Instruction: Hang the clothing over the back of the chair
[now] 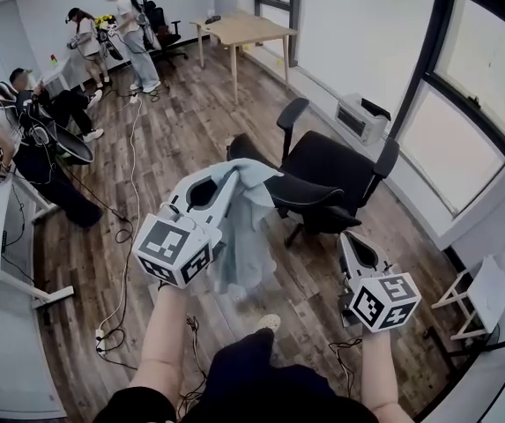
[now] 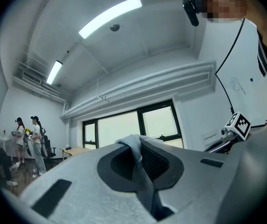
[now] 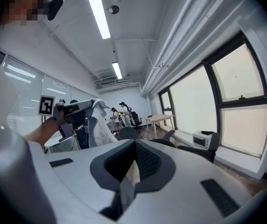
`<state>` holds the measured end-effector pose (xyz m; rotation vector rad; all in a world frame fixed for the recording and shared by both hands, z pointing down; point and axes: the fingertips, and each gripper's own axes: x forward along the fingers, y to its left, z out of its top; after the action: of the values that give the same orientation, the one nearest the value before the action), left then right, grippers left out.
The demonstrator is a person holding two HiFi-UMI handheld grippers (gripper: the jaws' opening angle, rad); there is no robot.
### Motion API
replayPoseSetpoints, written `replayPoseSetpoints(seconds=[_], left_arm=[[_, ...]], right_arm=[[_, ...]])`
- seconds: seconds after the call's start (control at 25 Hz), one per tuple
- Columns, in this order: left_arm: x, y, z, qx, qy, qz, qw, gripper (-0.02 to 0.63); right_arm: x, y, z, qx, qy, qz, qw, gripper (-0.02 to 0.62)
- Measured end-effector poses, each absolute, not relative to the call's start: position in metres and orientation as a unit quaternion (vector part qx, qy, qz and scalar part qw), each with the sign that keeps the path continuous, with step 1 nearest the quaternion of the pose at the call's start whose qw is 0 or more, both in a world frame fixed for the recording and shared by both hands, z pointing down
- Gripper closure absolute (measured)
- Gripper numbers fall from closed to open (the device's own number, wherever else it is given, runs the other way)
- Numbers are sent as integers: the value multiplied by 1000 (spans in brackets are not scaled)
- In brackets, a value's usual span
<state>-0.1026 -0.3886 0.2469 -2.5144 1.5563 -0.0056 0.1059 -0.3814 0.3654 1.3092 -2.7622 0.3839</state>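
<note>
My left hand-held gripper (image 1: 227, 176), clamped on the clothing (image 1: 245, 236), holds it hanging just left of the chair's back (image 1: 314, 204), nearer that back than my right hand-held gripper (image 1: 348, 239), jaws together.

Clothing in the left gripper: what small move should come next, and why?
Probably carry the clothing forward and over the back of the chair. It hangs free from the shut left gripper, on the chair's near side, not yet draped on it.
</note>
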Motion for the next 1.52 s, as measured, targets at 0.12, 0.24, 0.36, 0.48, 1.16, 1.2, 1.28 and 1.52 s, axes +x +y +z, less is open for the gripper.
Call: replayPoseSetpoints(seconds=[0.12,0.24,0.36,0.48,1.16,1.2,1.28,1.52], left_arm=[[-103,-407,223,-846,523,4,106,597],[-101,-425,196,-846,518,11,128,597],[-99,-441,169,-846,511,16,153,597],[-94,-457,145,-848,500,24,172,597],[-55,-564,118,-875,445,23,188,597],[-50,-574,124,-881,437,15,184,597],[-36,-594,140,-892,417,-9,177,597],[4,-653,200,-917,361,-88,144,597]], right_arm=[[97,-398,347,412,-904,112,19,595],[93,-412,335,407,-907,105,12,595],[91,-423,330,407,-907,102,7,595],[91,-429,330,409,-907,104,2,595],[91,-481,317,426,-898,107,-26,595],[92,-484,317,431,-896,106,-26,595],[97,-488,320,444,-890,106,-26,595],[116,-505,332,471,-875,109,-19,595]])
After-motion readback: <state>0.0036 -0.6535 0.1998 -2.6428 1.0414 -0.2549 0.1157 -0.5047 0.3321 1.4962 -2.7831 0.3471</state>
